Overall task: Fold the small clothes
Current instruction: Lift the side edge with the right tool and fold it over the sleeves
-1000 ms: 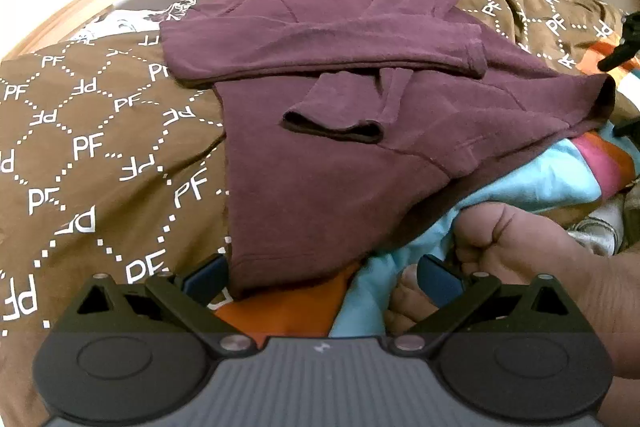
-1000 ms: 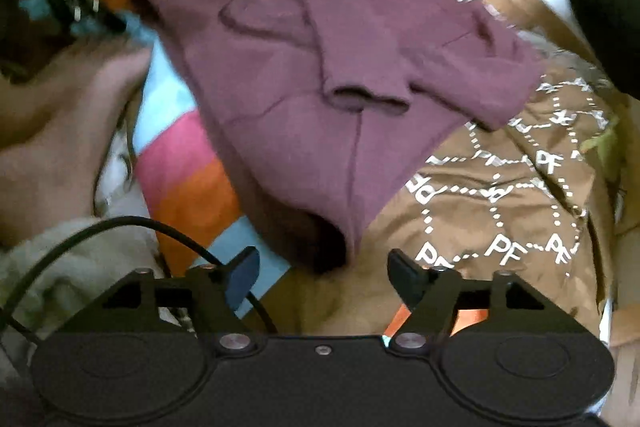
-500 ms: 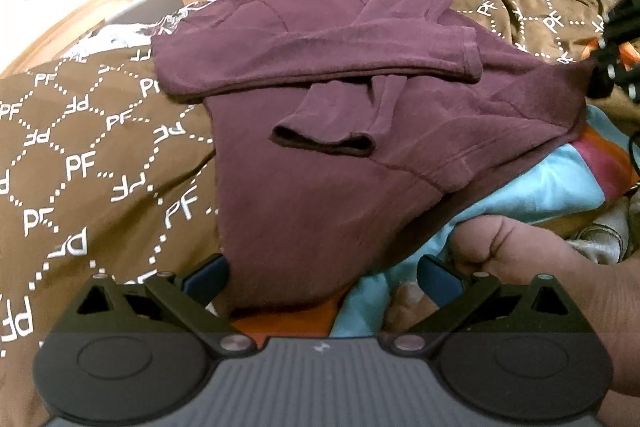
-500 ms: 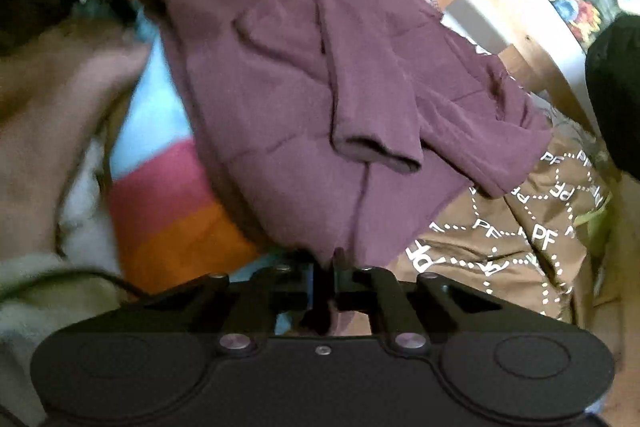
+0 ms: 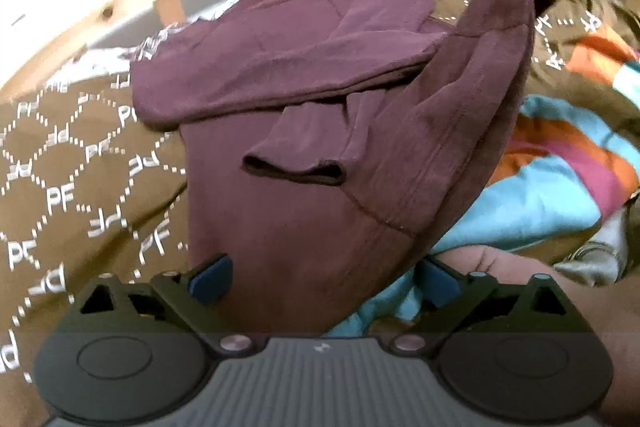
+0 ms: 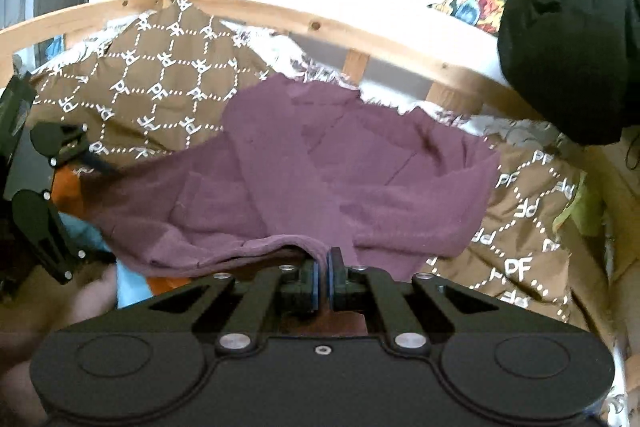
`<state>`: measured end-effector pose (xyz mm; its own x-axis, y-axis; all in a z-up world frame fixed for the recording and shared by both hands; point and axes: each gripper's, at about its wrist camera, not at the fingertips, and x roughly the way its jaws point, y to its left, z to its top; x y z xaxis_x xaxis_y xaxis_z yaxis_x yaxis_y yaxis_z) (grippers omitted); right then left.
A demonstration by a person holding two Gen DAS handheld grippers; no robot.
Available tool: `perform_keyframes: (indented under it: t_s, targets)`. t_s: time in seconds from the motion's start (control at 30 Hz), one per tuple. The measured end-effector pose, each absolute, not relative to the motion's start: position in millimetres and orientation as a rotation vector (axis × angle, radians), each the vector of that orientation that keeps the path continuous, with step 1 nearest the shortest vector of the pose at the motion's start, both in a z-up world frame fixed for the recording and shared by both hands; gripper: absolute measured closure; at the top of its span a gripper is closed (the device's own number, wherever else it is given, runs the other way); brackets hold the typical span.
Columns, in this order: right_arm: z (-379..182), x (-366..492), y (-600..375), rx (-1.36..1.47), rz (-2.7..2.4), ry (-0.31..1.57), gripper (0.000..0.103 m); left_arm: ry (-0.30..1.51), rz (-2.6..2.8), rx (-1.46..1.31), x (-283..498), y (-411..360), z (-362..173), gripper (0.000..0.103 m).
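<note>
On brown blanket (image 5: pixel 68 163): maroon top (image 5: pixel 304 131), hem pinched by right claw (image 6: pixel 325 277).

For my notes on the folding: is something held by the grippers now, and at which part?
The right gripper is shut on the maroon sweater, pinching its bottom hem edge, lifted. The left gripper is open and holds nothing.

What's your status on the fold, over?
Right tool shut on sweater hem, corner lifted. Left tool open, straddling near hem, not gripping. Sleeves folded in. Striped cloth under right edge.
</note>
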<state>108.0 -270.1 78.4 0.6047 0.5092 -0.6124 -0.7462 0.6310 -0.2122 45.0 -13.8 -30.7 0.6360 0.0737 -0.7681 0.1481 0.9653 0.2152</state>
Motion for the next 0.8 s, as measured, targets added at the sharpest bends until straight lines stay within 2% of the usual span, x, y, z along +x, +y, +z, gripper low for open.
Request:
perform_keyframes:
  t_s: [0.33, 0.6, 0.63, 0.77, 0.8]
  targets:
    - [78.9, 109.9, -280.8, -0.373, 0.744, 0.561, 0.100, 0.807, -0.050, 0.387, 37.7, -39.3, -24.8, 0.005]
    - [88.3, 120.1, -273.5, -0.318, 0.753, 0.536, 0.099, 0.799, -0.038, 0.208, 55.2, -34.7, -27.3, 0.004]
    - [88.4, 120.5, -273.3, -0.317, 0.751, 0.535, 0.100, 0.789, -0.030, 0.192, 54.9, -34.0, -27.0, 0.005]
    - [87.9, 122.3, -277.2, -0.306, 0.735, 0.540, 0.100, 0.787, 0.059, 0.160, 56.4, -27.7, -27.7, 0.022]
    - [87.9, 121.7, -278.9, -0.303, 0.730, 0.540, 0.100, 0.794, 0.088, 0.163, 56.3, -25.1, -29.0, 0.023]
